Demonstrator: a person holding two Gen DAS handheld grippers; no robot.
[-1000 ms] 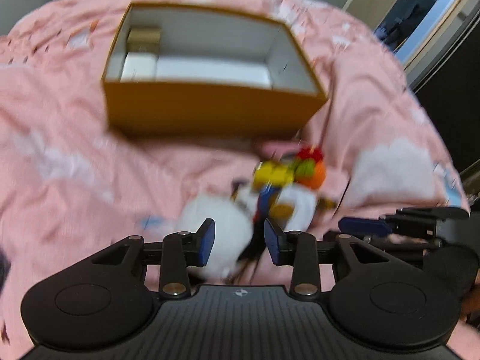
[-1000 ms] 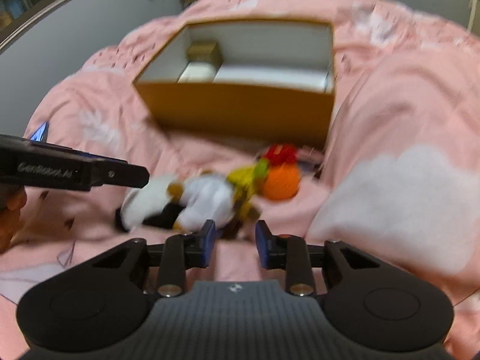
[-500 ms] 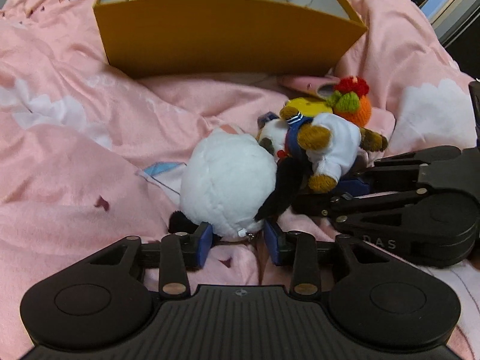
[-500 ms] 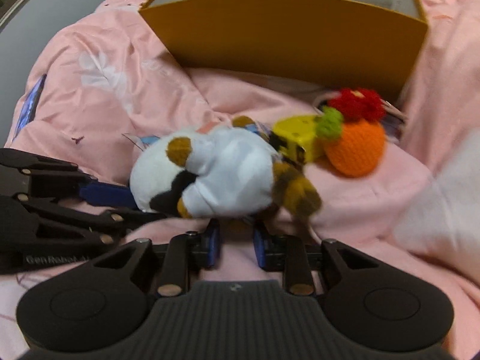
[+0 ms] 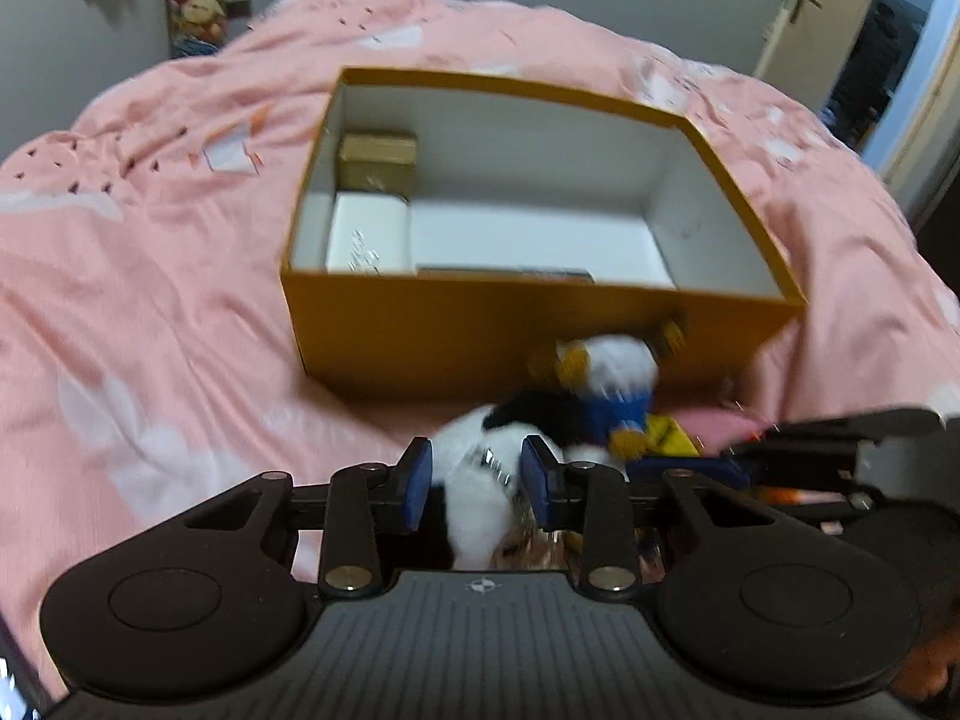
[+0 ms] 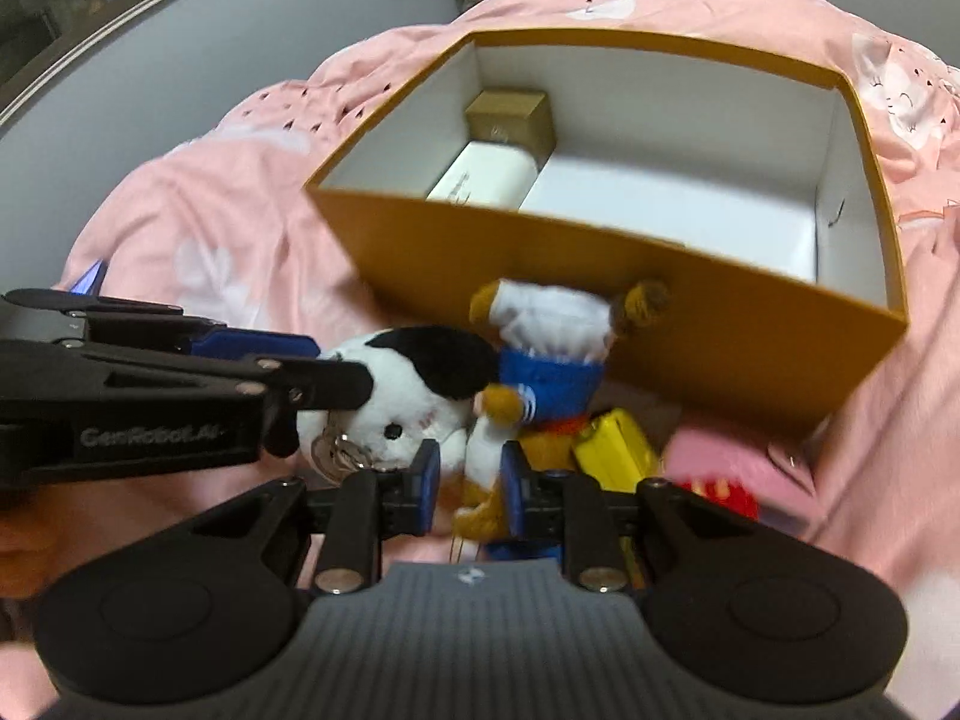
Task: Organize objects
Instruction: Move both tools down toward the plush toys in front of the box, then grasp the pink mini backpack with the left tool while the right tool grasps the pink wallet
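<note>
Fluffy plush toys [image 6: 420,396] between fingers [image 6: 427,483]

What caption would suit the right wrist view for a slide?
Both grippers lift plush toys toward the box: right gripper holds the duck, left gripper the white toy.

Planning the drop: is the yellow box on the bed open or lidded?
Open. The yellow box has no lid; its white inside shows, with a gold carton and a white carton at one end.
</note>
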